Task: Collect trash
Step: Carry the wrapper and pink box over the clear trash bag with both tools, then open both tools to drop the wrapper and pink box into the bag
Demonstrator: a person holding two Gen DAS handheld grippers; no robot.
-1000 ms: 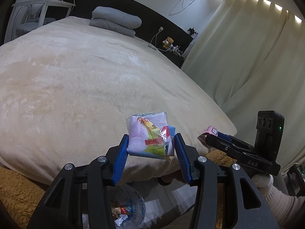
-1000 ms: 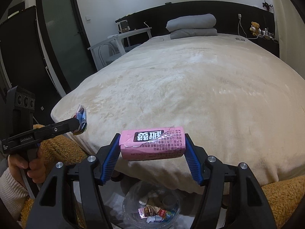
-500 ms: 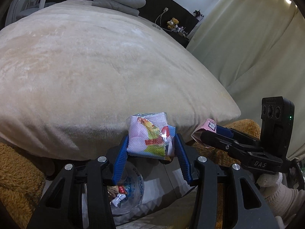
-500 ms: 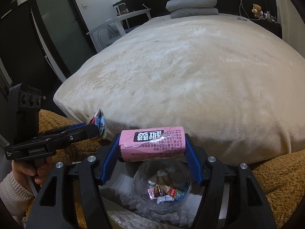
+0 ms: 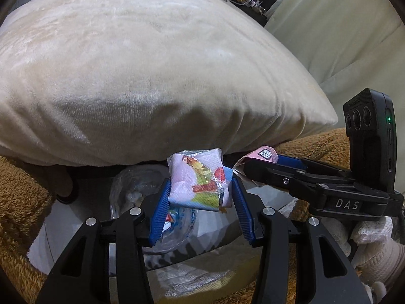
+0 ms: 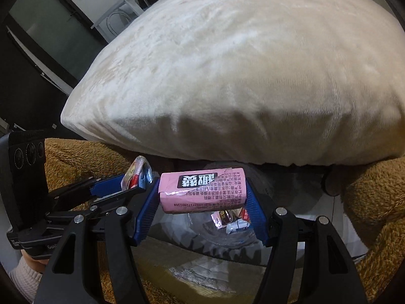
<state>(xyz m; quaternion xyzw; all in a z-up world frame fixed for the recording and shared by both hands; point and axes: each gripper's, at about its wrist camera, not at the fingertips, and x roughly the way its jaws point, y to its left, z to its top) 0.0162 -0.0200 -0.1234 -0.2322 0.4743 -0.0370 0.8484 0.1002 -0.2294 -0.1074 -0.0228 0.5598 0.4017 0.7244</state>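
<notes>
Since it's clamped between both blue fingers, 1 crumpled pink-and-white snack wrapper (image 5: 200, 181) hangs in the left gripper (image 5: 200, 197) over 1 clear plastic trash tub (image 5: 141, 190) on the floor, prob. to drop in.

Right wrist view: right gripper (image 6: 201, 202) pinches 1 pink printed packet (image 6: 202, 190) w/ both fingers, above the same tub holding several scraps, beside the cream plush bed (image 6: 240, 76).

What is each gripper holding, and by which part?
Left gripper: crumpled snack wrapper, pinched across its sides. Right gripper: pink packet, clamped at its two short ends.
</notes>
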